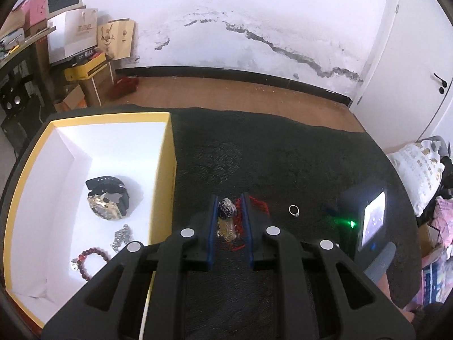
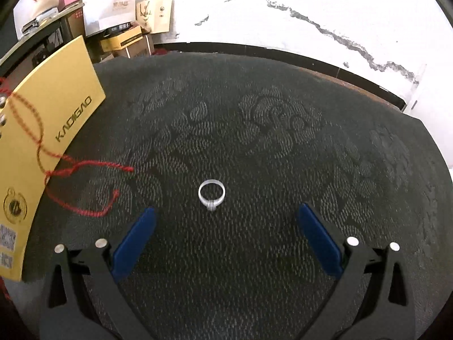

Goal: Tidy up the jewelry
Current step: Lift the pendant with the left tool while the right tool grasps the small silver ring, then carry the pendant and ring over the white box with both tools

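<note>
Left claw [image 1: 229, 212] is pinched narrow on a pendant [image 1: 226, 218] strung on red cord [image 1: 256, 202], held above the dark patterned cloth of the counter [image 1: 283, 155] just right of the yellow box [image 1: 170, 170]. Inside that white-lined box, at the far left, lie a black-strapped watch [image 1: 109, 198], a silvery chain [image 1: 123, 236] and a dark red bead bracelet [image 1: 87, 260]. Further right on the cloth a silver ring [image 1: 294, 210] lies flat, apart from the pendant. Right claw [image 2: 225, 212] stands wide with nothing between its blue pads [image 2: 133, 243]; the ring [image 2: 211, 194] sits on the cloth just ahead of the gap, touched by neither pad. Loops of the red cord [image 2: 85, 175] dangle at the left of the right wrist view, in front of the box's yellow side [image 2: 56, 119].
</note>
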